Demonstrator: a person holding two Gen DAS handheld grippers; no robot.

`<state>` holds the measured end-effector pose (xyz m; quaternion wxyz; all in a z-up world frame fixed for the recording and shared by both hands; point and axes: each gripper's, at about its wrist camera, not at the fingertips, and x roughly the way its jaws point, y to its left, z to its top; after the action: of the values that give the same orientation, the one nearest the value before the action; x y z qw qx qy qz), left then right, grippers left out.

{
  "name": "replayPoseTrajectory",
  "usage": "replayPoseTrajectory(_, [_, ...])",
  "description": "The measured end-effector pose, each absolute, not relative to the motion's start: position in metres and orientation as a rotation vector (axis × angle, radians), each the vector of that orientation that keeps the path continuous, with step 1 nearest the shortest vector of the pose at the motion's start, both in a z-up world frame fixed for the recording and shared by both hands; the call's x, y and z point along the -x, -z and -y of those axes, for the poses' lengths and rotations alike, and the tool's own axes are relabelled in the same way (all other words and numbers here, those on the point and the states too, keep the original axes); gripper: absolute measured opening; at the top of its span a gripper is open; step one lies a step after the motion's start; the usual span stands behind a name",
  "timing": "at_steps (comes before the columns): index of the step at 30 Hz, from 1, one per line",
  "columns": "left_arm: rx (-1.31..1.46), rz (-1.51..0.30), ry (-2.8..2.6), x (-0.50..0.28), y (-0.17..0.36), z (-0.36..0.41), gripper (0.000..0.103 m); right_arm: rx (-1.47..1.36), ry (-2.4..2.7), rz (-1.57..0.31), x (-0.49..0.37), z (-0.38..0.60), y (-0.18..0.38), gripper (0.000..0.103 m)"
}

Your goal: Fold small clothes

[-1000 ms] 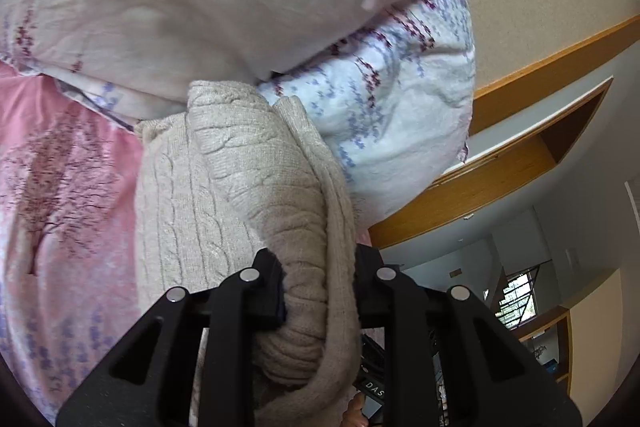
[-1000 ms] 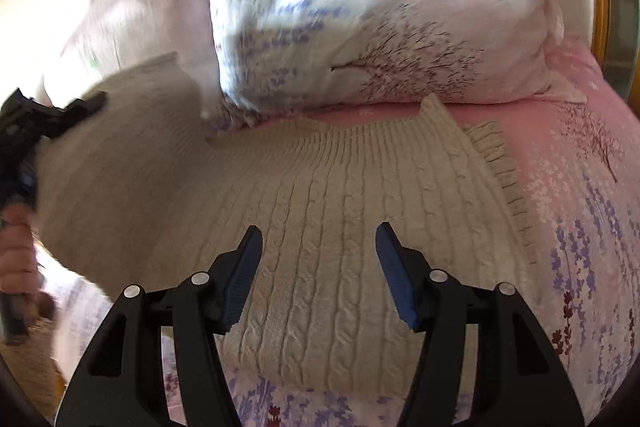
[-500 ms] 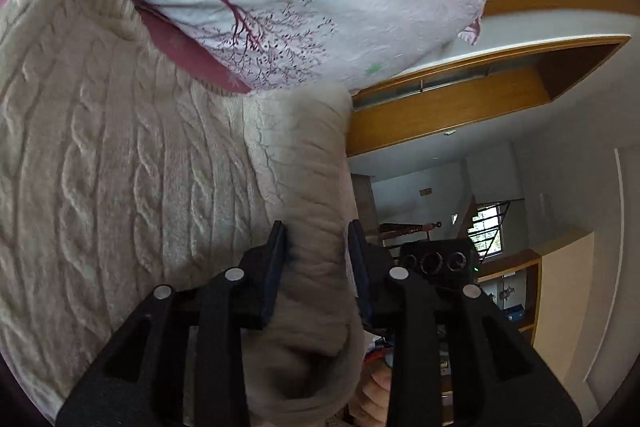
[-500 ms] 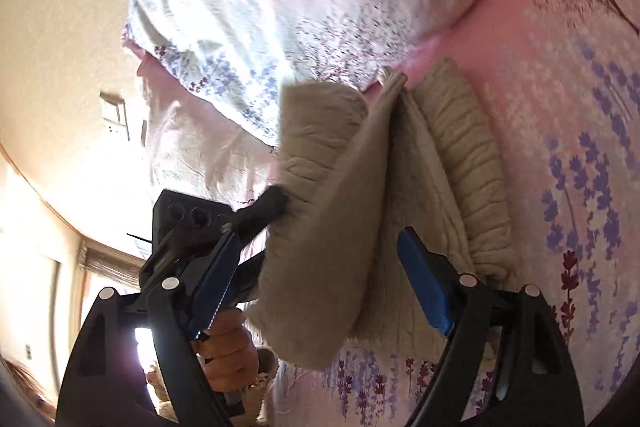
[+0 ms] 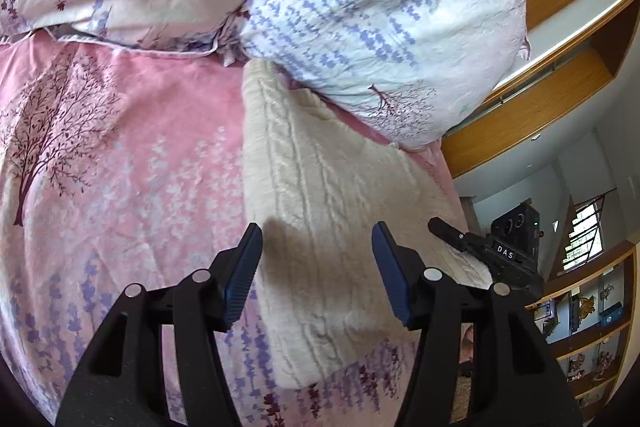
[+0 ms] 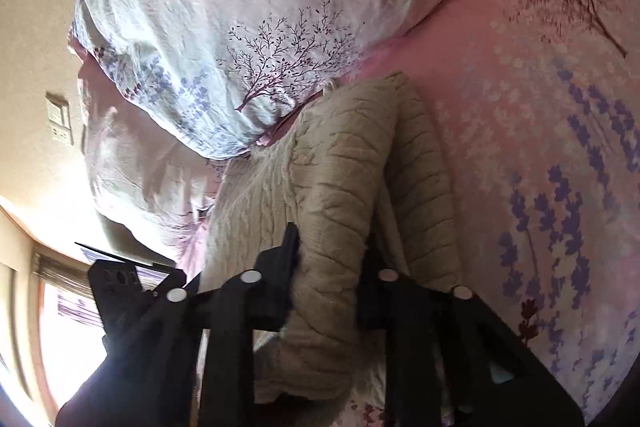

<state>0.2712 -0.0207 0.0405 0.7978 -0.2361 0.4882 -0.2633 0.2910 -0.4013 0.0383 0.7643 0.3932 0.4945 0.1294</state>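
The left hand-held gripper (image 5: 316,267) hovers with its blue-padded fingers spread wide and nothing between them, poised just above the near part of the cream cable-knit sweater (image 5: 332,195), which lies on the pink floral bedsheet (image 5: 120,155) with its far end tucked against the white pillow (image 5: 384,27). Further right, the right hand-held gripper (image 6: 332,267) is pinched on a thick bunched fold of the sweater (image 6: 340,187), holding it raised off the bed. The step in hand looks like carrying that gathered side over to lay a fold. To do it well, the right gripper should travel level and slowly so the heavy knit does not sag or slip, while the left presses the flat panel down along the intended crease before the fold lands. The left wrist view shows the flat spread of the garment and the right tool's tip at its right edge, which the right view cannot; the right wrist view alone shows the doubled layers in the grip and the ribbed hem (image 6: 424,179) hanging beside them.
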Motion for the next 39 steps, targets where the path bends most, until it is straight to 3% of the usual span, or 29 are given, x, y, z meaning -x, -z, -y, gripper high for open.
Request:
replayPoseTrajectory(6, [0.462,-1.041,0.607,-0.261,-0.034,0.032,0.057,-0.607,-0.246,-0.87,-0.284,0.394,-0.092,0.017])
replayPoseTrajectory(10, [0.43,-1.038,0.639,-0.253,-0.033,0.037,0.057,-0.599,-0.077,-1.044,-0.294,0.414,-0.045,0.018])
replayPoseTrajectory(12, [0.41,-1.04,0.64,-0.248,-0.032,0.039,0.059,-0.683,-0.087,-1.038,-0.285,0.427,-0.038,0.024])
replayPoseTrajectory(16, [0.403,-1.031,0.653,-0.231,-0.034,0.034,0.063,-0.699,-0.061,-0.967,-0.25,0.444,-0.066,0.05])
replayPoseTrajectory(22, [0.419,-1.03,0.644,-0.209,-0.027,0.021,0.066,-0.668,-0.124,-0.89,-0.206,0.432,-0.095,0.051])
replayPoseTrajectory(27, [0.385,-1.044,0.614,-0.204,-0.021,0.029,0.064,-0.606,-0.133,-0.919,-0.21,0.406,-0.088,0.05])
replayPoseTrajectory(30, [0.377,-1.045,0.62,-0.21,-0.017,0.042,0.051,-0.598,-0.154,-0.941,-0.212,0.401,-0.08,0.031])
replayPoseTrajectory(31, [0.37,-1.052,0.631,-0.211,-0.015,0.047,0.039,-0.583,-0.152,-0.946,-0.214,0.398,-0.078,0.02])
replayPoseTrajectory(32, [0.361,-1.058,0.632,-0.212,-0.013,0.05,0.027,-0.571,-0.147,-0.946,-0.213,0.397,-0.079,0.016])
replayPoseTrajectory(34, [0.33,-1.041,0.63,-0.21,-0.013,0.052,0.017,-0.561,-0.14,-0.908,-0.21,0.398,-0.086,0.012])
replayPoseTrajectory(39, [0.393,-1.016,0.709,-0.207,-0.015,0.026,0.014,-0.589,-0.14,-0.829,-0.19,0.41,-0.107,0.01])
